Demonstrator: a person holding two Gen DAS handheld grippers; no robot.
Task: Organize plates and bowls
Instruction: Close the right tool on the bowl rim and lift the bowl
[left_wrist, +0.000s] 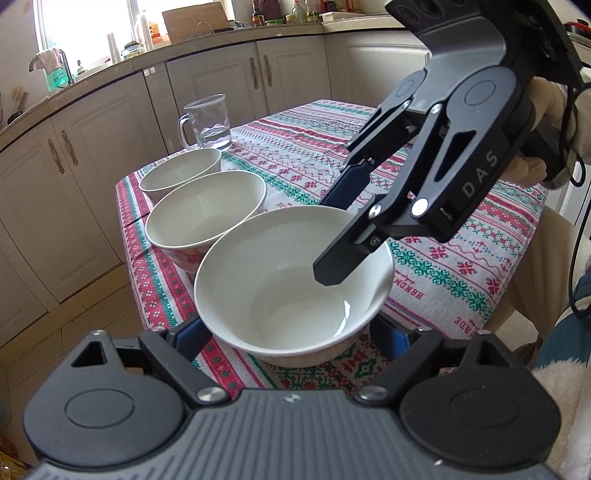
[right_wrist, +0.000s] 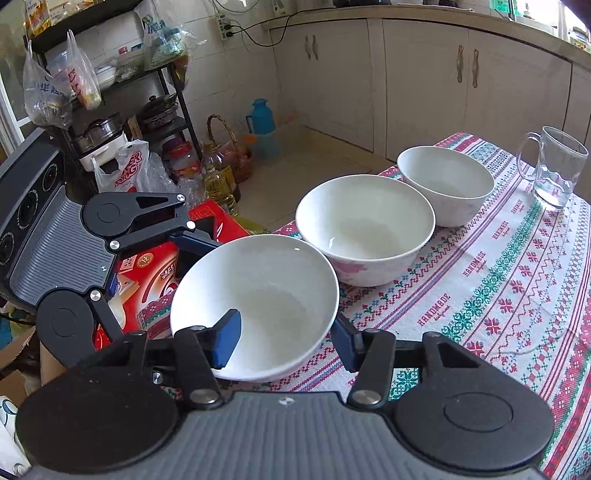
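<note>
Three white bowls line the table's cloth edge. Left wrist view: my left claw (left_wrist: 291, 338) straddles the nearest bowl (left_wrist: 280, 291), pads at its sides; whether they press I cannot tell. Right wrist view: my right claw (right_wrist: 286, 341) is clamped across that bowl's (right_wrist: 258, 295) near wall, one finger (right_wrist: 227, 341) inside, one outside.

My right tool (left_wrist: 328, 236) carries the letters "DAS" in white on its black arm. The patterned cloth (right_wrist: 517, 280) on my bench repeats the word "HANDMADE" in red.
</note>
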